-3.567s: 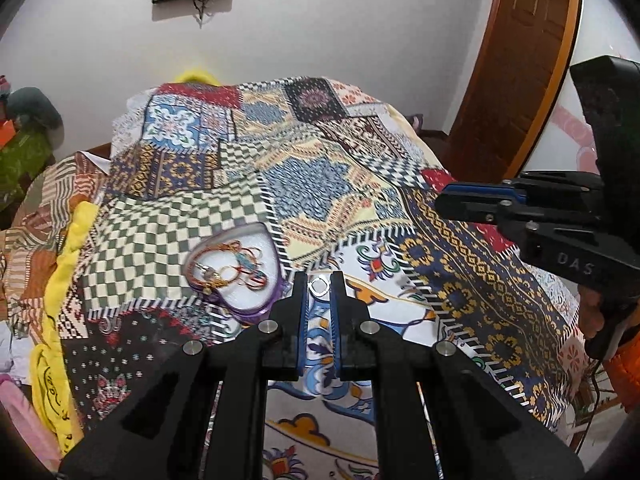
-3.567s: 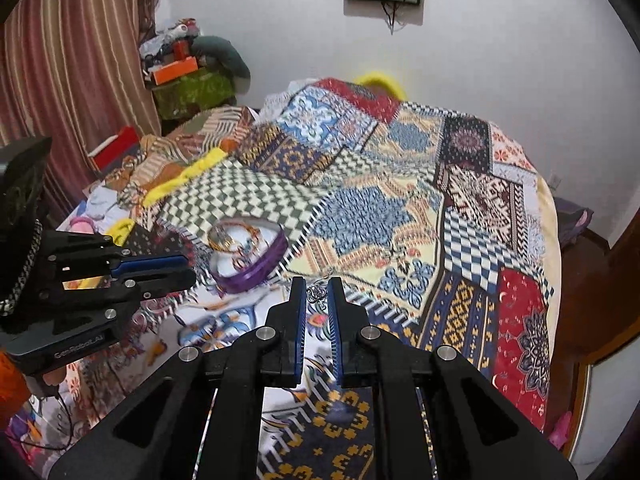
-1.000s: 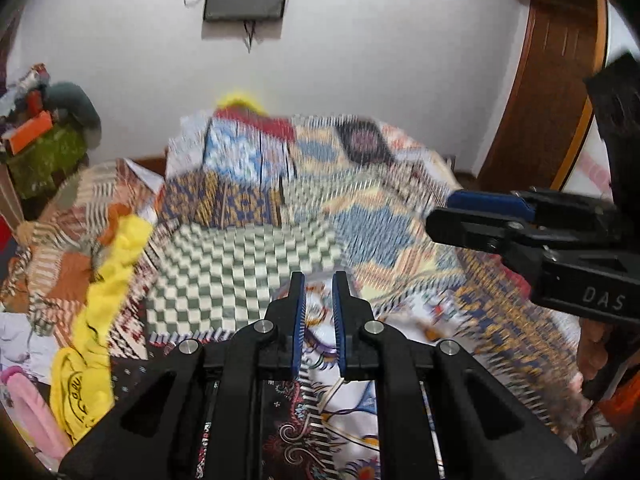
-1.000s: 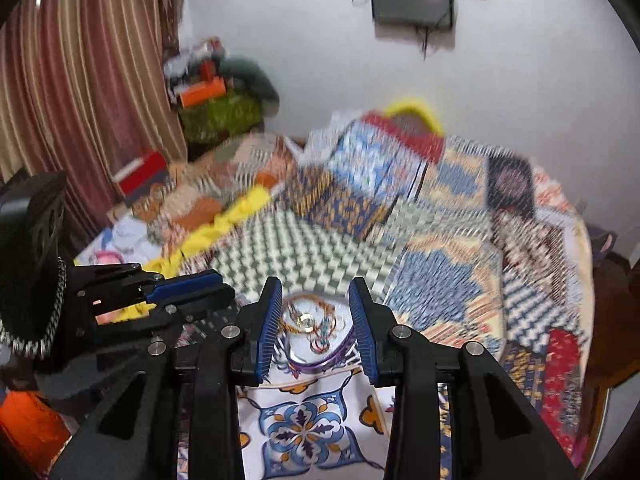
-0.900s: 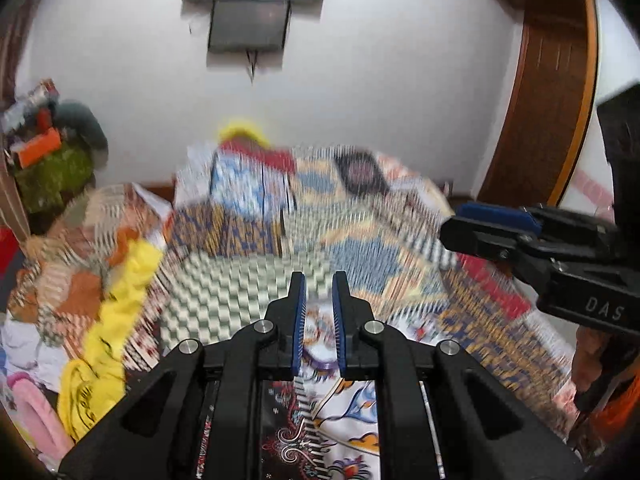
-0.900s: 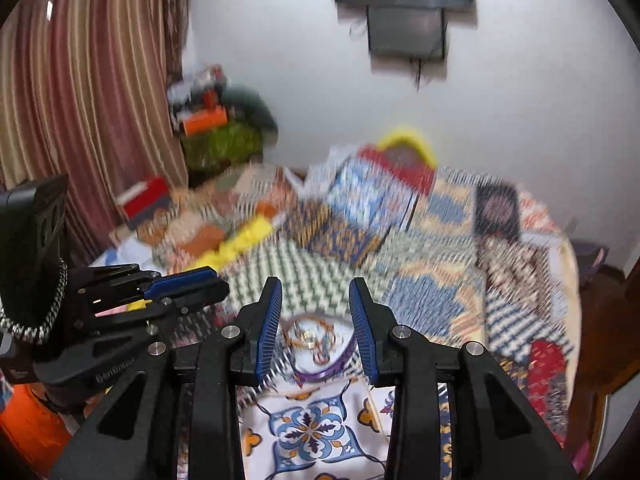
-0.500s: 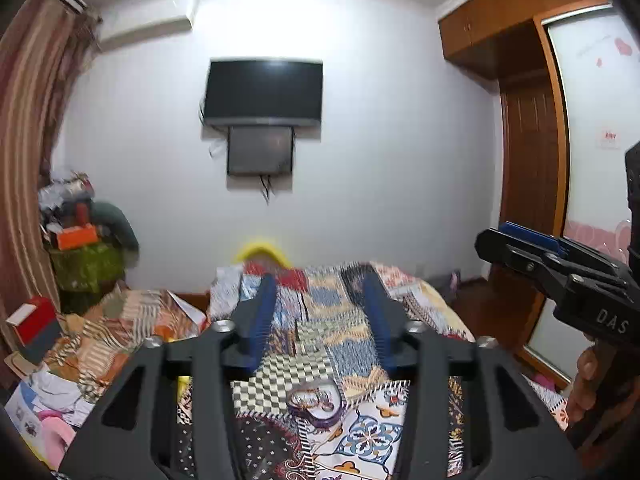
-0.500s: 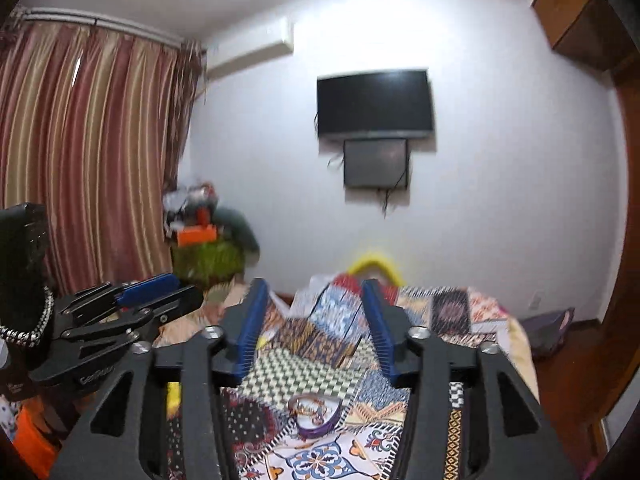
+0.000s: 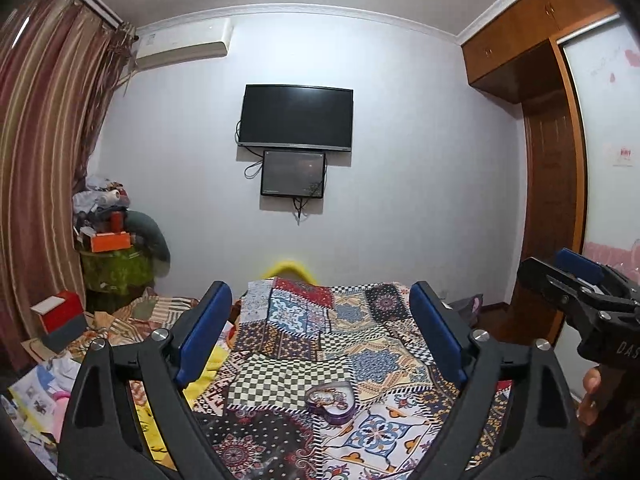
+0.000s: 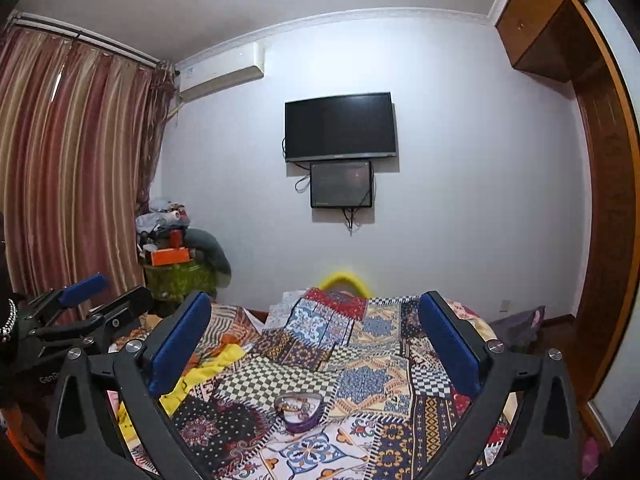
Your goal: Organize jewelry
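A purple heart-shaped box [image 9: 331,397] full of bangles and rings lies on the patchwork bedspread [image 9: 360,344], far below and ahead of both grippers. My left gripper [image 9: 320,312] points level across the bed; its jaws are opening and hold nothing. The same box [image 10: 298,409] shows in the right wrist view under my right gripper [image 10: 314,322], whose jaws are also opening with nothing between them. Each gripper appears at the edge of the other's view: the right gripper [image 9: 576,280] and the left gripper [image 10: 96,292].
A wall TV [image 9: 296,118] with a smaller screen [image 9: 293,174] hangs over the bed's far end. Striped curtains [image 10: 68,168] and a cluttered green stand [image 10: 180,272] fill the left. A wooden wardrobe and door [image 9: 548,184] stand at right. Clothes and boxes [image 9: 60,320] lie left of the bed.
Both grippers have risen and tilted up from the bedspread to level, so the box now looks small and far. Both pairs of jaws have spread from nearly shut to wide.
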